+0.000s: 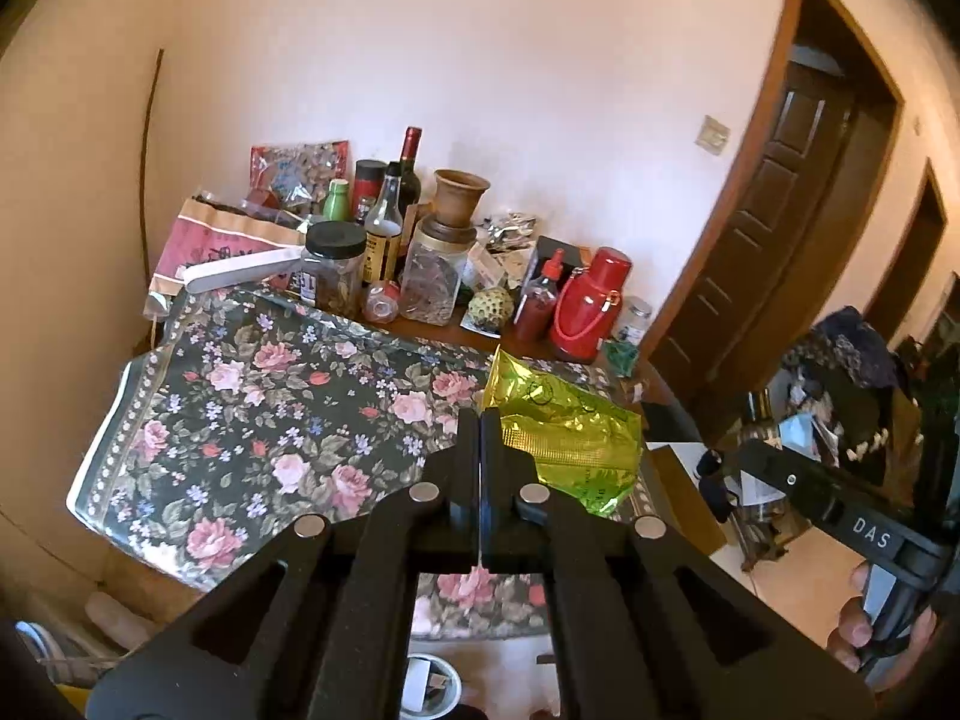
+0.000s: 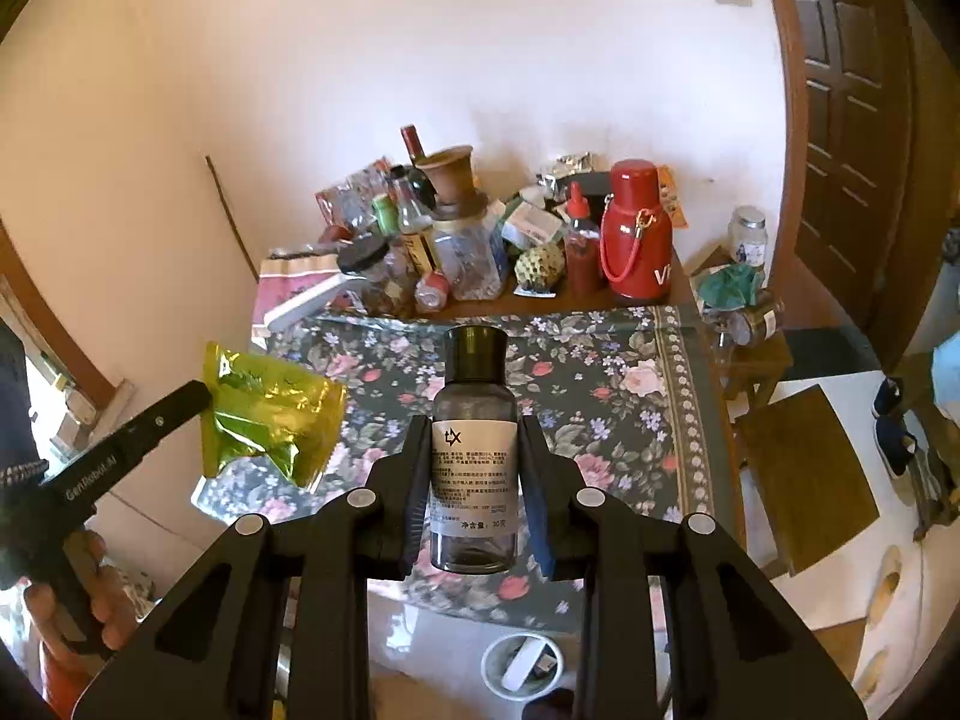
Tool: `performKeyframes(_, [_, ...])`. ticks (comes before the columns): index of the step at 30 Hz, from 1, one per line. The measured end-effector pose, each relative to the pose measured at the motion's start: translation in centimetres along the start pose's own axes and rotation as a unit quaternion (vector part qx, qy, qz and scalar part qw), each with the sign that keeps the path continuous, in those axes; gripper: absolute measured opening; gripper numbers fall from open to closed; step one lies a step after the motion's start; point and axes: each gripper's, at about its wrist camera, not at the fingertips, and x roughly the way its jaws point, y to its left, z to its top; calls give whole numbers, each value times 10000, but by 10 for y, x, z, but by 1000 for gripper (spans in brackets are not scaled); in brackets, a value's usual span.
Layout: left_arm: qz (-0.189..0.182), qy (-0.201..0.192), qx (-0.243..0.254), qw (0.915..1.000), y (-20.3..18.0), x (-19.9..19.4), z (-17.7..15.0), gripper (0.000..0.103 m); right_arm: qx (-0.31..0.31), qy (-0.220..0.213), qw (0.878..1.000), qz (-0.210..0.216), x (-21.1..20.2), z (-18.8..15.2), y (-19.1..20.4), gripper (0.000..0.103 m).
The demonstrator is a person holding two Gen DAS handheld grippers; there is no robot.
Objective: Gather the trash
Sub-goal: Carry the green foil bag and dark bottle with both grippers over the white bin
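Observation:
My left gripper [image 1: 480, 423] is shut on the edge of a crinkled yellow-green foil bag [image 1: 561, 438], which hangs in the air over the floral tablecloth [image 1: 270, 396]. In the right wrist view the same bag [image 2: 270, 414] dangles from the left gripper [image 2: 201, 393] at the left. My right gripper [image 2: 474, 429] is shut on a small clear bottle [image 2: 474, 468] with a black cap and a white label, held upright above the cloth [image 2: 630, 396]. A white round bin [image 2: 521, 669] stands on the floor below both grippers; it also shows as the bin [image 1: 429, 684] under the left gripper.
Bottles, jars and packets [image 1: 384, 252] crowd the back of the table, beside a red thermos [image 2: 636, 240]. A low wooden stool [image 2: 804, 474] stands right of the table. A brown door [image 1: 774, 228] is on the right wall. A hand [image 2: 78, 606] grips the left tool.

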Motion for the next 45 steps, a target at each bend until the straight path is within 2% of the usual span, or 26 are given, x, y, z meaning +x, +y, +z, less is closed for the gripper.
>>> performKeyframes(3, [-125,6,113,9999,13,-32,-15,0,64,-132,9998,-105,-20,-21,21,26])
performKeyframes(13, [-319,165,286,9989,50,-116,-79,0,373,-192,9988,-265,-73,-101,74,26])
performKeyframes(17, [-444,335,358,9978,56,-130,-101,0,469,-47,9979,-437,-85,-126,84,26])
performKeyframes(22, [-569,696,325,9954,59,-127,-125,0,571,257,9963,-588,-89,-151,87,26])
performKeyframes(27, [-551,1057,285,9925,56,-108,-148,0,591,583,9944,-650,-81,-171,82,26])
performKeyframes(34, [-293,1624,191,9861,60,-59,-185,0,659,1175,9891,-599,-37,-199,56,26])
performKeyframes(40, [94,2066,71,9784,71,4,-230,0,468,1779,9812,-579,24,-234,21,26])
performKeyframes(45, [392,2431,-203,9690,87,66,-280,0,394,2134,9739,-663,81,-264,-15,26])
